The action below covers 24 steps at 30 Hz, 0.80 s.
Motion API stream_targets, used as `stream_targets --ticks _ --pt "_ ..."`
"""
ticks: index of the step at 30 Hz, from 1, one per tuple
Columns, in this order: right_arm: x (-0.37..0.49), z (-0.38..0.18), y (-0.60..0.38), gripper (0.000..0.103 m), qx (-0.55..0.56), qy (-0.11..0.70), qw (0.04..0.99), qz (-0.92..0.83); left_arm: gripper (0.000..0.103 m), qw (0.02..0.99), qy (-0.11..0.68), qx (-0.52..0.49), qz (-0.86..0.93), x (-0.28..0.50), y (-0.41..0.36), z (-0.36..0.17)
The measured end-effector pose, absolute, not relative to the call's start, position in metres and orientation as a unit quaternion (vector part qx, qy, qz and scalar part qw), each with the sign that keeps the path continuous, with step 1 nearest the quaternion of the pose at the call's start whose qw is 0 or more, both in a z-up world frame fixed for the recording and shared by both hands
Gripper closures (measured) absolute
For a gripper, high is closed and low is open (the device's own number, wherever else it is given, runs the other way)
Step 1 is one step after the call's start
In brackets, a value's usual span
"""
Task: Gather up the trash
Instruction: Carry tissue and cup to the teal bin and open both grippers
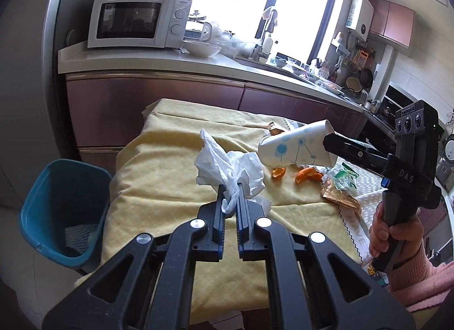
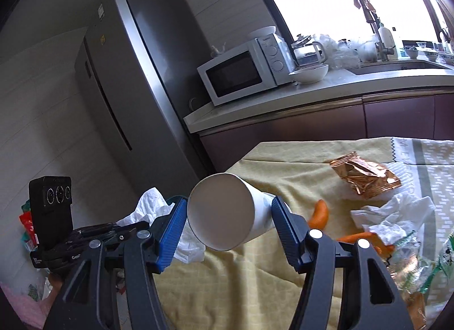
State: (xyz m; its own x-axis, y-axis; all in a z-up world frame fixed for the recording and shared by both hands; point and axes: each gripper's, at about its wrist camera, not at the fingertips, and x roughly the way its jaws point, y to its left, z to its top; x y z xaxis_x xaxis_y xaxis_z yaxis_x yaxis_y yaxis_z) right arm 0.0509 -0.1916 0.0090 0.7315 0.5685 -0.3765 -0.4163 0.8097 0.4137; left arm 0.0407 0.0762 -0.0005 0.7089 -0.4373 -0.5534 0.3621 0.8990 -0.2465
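My left gripper [image 1: 229, 192] is shut on a crumpled white plastic bag [image 1: 227, 168] and holds it just above the yellow tablecloth [image 1: 170, 176]. My right gripper [image 2: 229, 210] is shut on a white paper cup [image 2: 227, 210] with blue dots, held on its side above the table, mouth toward the camera. The cup also shows in the left wrist view [image 1: 295, 148], with the right gripper [image 1: 332, 145] behind it. Orange peels [image 1: 308, 174] and a copper foil wrapper [image 2: 364, 178] lie on the cloth. A blue trash bin [image 1: 63, 210] stands left of the table.
A crumpled tissue [image 2: 397, 216] and a clear green-printed wrapper [image 1: 344, 178] lie on the table's right side. Behind are the counter with a microwave [image 1: 136, 20], a bowl [image 1: 201, 47] and a sink. A grey fridge [image 2: 133, 80] stands at the left.
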Motion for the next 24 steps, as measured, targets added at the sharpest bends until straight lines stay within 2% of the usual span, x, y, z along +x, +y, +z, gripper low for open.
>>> stream_targets --ticks 24 --pt "0.113 0.010 -0.040 0.043 0.111 0.300 0.852 0.415 0.096 0.948 0.303 -0.093 -0.028 0.035 0.232 -0.004"
